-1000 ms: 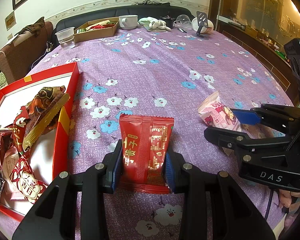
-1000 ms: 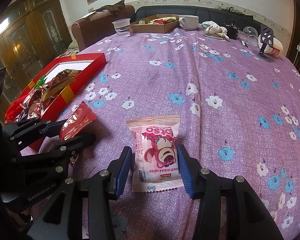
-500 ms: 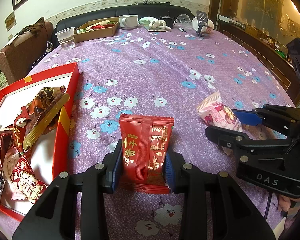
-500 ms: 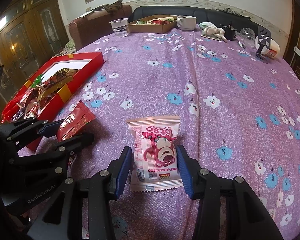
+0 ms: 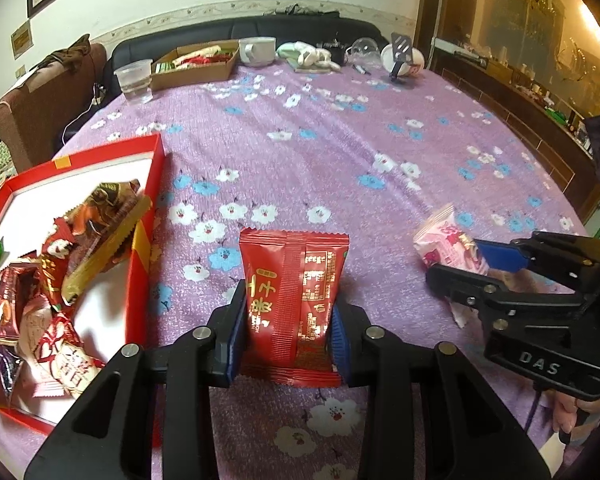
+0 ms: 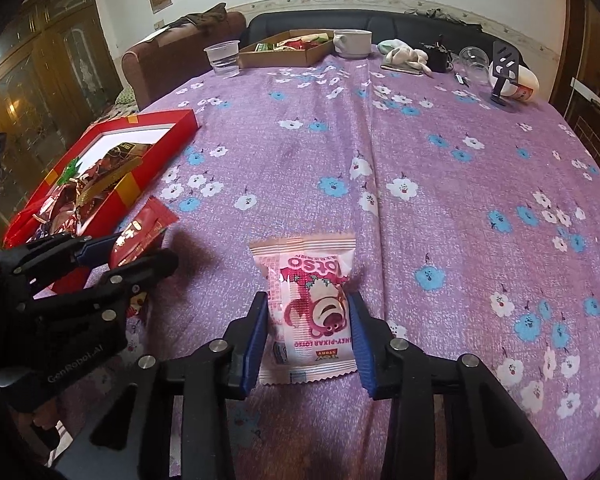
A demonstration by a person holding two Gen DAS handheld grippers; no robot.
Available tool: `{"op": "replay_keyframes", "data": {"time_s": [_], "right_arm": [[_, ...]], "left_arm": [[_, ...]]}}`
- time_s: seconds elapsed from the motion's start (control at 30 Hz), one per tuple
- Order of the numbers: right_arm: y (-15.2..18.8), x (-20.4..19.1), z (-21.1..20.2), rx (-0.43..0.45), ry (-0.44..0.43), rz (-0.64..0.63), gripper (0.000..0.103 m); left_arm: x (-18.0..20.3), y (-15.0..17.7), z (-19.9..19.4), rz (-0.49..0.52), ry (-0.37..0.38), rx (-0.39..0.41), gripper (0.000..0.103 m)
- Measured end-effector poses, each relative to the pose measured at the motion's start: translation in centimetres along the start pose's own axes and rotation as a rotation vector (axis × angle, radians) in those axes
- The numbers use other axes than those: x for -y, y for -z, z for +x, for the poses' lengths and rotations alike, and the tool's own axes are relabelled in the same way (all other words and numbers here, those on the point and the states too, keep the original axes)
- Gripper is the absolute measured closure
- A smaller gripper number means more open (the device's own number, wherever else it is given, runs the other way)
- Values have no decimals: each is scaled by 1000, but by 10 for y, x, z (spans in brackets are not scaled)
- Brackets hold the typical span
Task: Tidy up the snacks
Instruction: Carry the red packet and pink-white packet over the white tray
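Note:
My left gripper (image 5: 288, 328) is shut on a red snack packet (image 5: 292, 300) and holds it just above the purple flowered tablecloth, to the right of the red box (image 5: 146, 216), which holds several wrapped snacks. My right gripper (image 6: 308, 336) is shut on a pink Lotso snack packet (image 6: 312, 304), lifted a little off the cloth. The pink packet (image 5: 448, 246) and right gripper (image 5: 480, 260) show at the right of the left wrist view. The red packet (image 6: 140, 236), left gripper (image 6: 112, 256) and red box (image 6: 140, 184) show at the left of the right wrist view.
At the table's far edge stand a plastic cup (image 5: 134, 82), a cardboard box of snacks (image 5: 196, 66), a white mug (image 5: 258, 50), a soft toy (image 5: 312, 56) and a phone stand (image 5: 400, 54). A brown armchair (image 5: 40, 112) stands left, a wooden cabinet (image 5: 540, 80) right.
The right gripper has closed in on the pink packet and raised it slightly. The left gripper still holds the red packet in about the same place.

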State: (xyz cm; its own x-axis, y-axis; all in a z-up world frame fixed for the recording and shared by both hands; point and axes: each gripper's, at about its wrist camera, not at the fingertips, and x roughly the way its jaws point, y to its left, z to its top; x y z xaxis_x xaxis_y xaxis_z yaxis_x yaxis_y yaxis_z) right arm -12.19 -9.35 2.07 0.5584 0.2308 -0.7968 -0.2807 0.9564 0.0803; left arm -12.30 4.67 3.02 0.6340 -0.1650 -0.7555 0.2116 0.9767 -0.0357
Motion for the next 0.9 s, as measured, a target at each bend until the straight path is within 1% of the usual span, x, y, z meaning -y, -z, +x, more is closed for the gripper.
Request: {"op": "replay_keyframes", "data": {"time_s": [0.23, 0.43, 0.63, 0.9], "right_arm": [[-4, -11, -11, 15, 0, -15, 63], [-10, -29, -19, 33, -5, -46, 63], [-14, -48, -26, 47, -16, -81, 63], [-19, -64, -30, 61, -30, -113, 64]], "left_arm": [[-3, 1, -25, -7, 34, 35, 70], [-11, 0, -53, -31, 55, 90, 70], [-21, 1, -76, -48, 39, 146, 70], [-40, 2, -98, -70, -15, 205, 70]]}}
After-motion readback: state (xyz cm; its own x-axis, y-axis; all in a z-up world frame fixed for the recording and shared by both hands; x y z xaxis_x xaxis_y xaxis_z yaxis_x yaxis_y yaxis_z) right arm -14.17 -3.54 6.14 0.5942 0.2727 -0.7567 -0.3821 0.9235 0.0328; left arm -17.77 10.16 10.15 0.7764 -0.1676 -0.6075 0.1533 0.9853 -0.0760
